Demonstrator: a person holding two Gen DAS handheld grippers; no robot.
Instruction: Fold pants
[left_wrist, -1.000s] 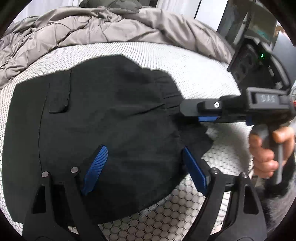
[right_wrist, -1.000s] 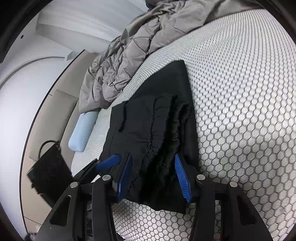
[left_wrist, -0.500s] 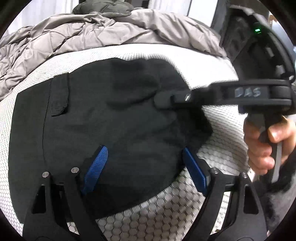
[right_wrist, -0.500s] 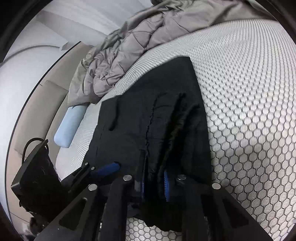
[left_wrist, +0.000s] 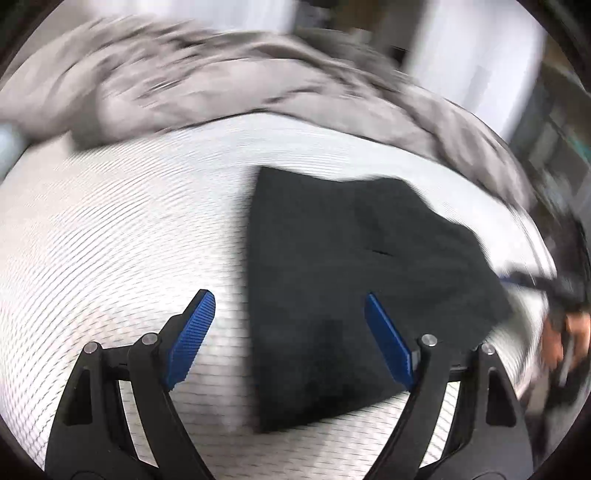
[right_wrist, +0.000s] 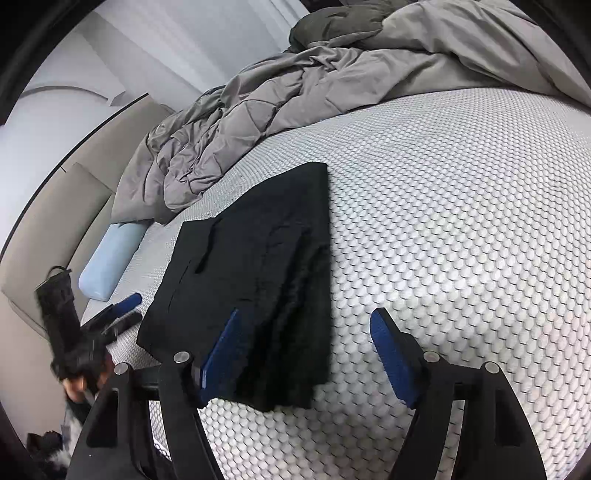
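We note black fabric pants (right_wrist: 255, 288) folded into a compact rectangle, frame centre, on white honeycomb-textured mattress (right_wrist: 461, 229), left gripper (left_wrist: 288, 332) wide apart, empty, right gripper (right_wrist: 306, 350) wide apart, empty.

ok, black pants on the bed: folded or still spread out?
Folded. The black pants lie as a compact rectangle on the white honeycomb mattress, layered edges stacked along one side. Neither gripper holds them.
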